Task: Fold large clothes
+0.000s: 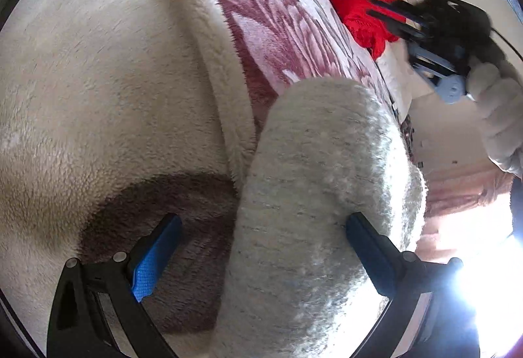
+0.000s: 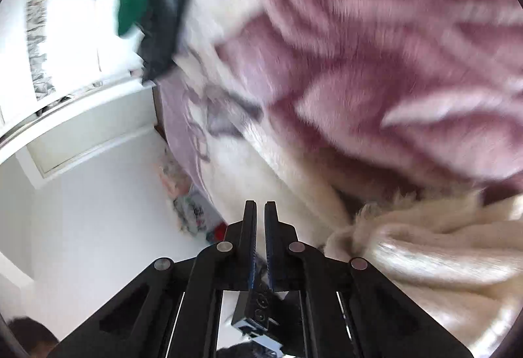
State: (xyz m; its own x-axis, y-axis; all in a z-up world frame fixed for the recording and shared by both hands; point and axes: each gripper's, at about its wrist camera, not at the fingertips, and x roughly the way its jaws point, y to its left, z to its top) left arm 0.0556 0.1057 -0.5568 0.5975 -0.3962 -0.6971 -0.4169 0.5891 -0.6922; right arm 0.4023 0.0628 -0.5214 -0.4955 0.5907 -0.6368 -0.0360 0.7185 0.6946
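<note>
Cream knit sweater (image 1: 313,194) (fuzzy, bunched) on blanket (image 1: 98,80).

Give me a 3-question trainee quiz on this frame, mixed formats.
1. True or false: the right gripper has cloth between its fingers.
2. What lies between the open fingers of the left gripper? A) red garment B) cream knitted garment C) green garment
3. Fill in: the garments lie on a cream fleece blanket with a ____ floral print.

Key: 1 false, it is shut on nothing. 2 B, the cream knitted garment. 3 pink.
</note>
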